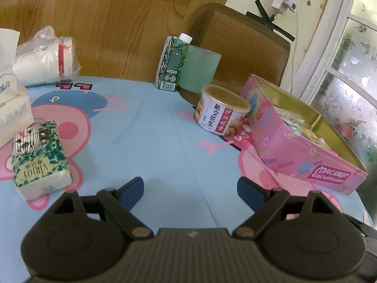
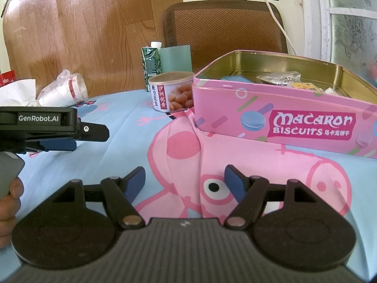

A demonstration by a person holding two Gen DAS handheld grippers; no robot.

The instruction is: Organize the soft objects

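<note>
the left tool (image 1: 190, 186) hangs over the table (image 1: 153, 141) with its blue pads spread wide and nothing between them; the right tool (image 2: 184, 181) is likewise spread and empty above the pink pig printed on the light blue cloth. in the right wrist view the left tool's side reads "genrobot.ai".

one soft tissue pack (image 1: 40, 162) printed "virjoy" in green lies at the left of the table, with a small black-and-white patterned packet (image 1: 29, 139) resting on its far end. just beyond it stands one white tissue pack (image 1: 11, 108) reading "clean", a sheet sticking up from its top. behind that, one plastic bag of white paper cups (image 1: 44, 59) lies on its side.

one pink tin (image 2: 282, 120) marked "macaron biscuits" sits open at the right, holding several small packets i cannot read. touching its near corner is one round can (image 1: 221, 110) with chinese writing and pictured peanuts. farther back stand one green carton (image 1: 173, 63) with a white cap and one pale green cup (image 1: 200, 70), side by side.
</note>
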